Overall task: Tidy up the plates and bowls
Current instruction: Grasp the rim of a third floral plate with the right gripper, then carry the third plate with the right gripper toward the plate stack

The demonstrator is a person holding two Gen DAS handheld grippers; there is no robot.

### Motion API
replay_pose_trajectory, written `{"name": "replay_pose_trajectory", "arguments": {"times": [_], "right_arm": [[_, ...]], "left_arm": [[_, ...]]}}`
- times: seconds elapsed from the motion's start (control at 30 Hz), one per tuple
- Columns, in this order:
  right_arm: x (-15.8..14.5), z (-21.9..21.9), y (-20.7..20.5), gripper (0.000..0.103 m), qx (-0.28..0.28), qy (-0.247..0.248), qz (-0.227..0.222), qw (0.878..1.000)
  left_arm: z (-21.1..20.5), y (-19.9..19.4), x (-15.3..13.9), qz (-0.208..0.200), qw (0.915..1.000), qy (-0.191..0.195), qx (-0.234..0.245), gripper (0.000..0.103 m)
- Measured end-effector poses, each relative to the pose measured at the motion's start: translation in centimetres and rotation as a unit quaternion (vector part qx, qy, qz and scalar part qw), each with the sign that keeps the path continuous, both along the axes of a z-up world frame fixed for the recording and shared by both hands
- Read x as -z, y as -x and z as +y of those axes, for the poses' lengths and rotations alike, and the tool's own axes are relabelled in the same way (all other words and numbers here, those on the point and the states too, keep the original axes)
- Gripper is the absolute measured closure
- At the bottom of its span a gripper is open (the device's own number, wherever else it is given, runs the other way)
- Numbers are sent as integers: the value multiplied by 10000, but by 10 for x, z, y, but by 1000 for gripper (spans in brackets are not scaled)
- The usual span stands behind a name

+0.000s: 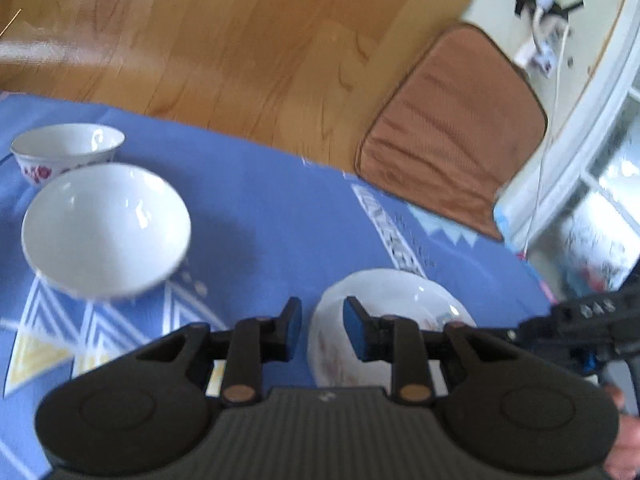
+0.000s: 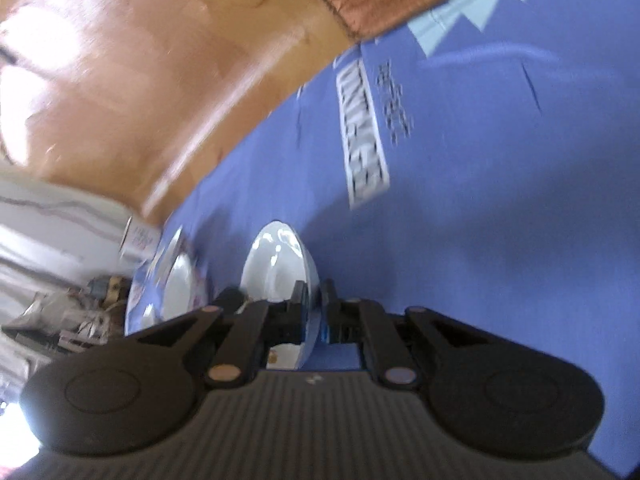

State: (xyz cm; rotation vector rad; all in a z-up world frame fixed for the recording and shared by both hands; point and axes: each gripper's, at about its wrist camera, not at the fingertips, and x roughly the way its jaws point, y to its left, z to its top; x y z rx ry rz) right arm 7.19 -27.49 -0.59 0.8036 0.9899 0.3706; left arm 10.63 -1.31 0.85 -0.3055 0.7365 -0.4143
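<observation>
Right claw (image 2: 313,312) pinching white dish (image 2: 280,264) rim, dish edge-on. Left claw (image 1: 322,330) spread, empty; plate (image 1: 384,320) just ahead, right.

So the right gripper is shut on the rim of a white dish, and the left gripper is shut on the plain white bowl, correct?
Not quite. The left gripper is open and holds nothing; in the left wrist view the plain white bowl sits apart on the blue patterned cloth. The right gripper is indeed shut on the rim of a white dish.
</observation>
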Motion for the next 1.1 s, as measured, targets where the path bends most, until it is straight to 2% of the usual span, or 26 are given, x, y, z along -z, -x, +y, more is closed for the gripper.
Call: {"name": "replay_pose_trajectory", "arguments": {"times": [0.07,0.2,0.3,0.33,0.4,0.53,0.6,0.67,0.73,1.1], "right_arm": [[3,3,15,93,-96,-108,-3,9999],[10,7,33,93,-137,-276,-84,9995],[15,12,36,94,-141,-272,-165,9994],[15,15,36,94,-155,-223,-211,9994],[15,23,36,90,-194,50,-359,9992],[7,30,58,89,-153,785,-893,9928],[6,33,66,88,-147,977,-1053,9895],[7,34,72,88,-176,1053,-1141,9877],[5,37,74,88,-199,1163,-1220,9855],[8,46,73,88,-189,1367,-1342,9813]], "left_arm": [[-1,7,3,272,9996,-90,6,79],[9,26,2,629,9980,-15,-33,80],[11,37,-1,735,9971,-156,-87,83],[12,40,-2,749,9968,-226,-133,88],[12,47,-2,750,9967,-272,-156,90],[11,58,-3,722,9966,-343,-211,91],[12,63,-3,759,9965,-316,-148,91],[13,66,-3,823,9963,-246,-100,89],[13,71,-4,812,9964,-231,-51,81],[13,73,-4,795,9966,-190,-101,84]]}}
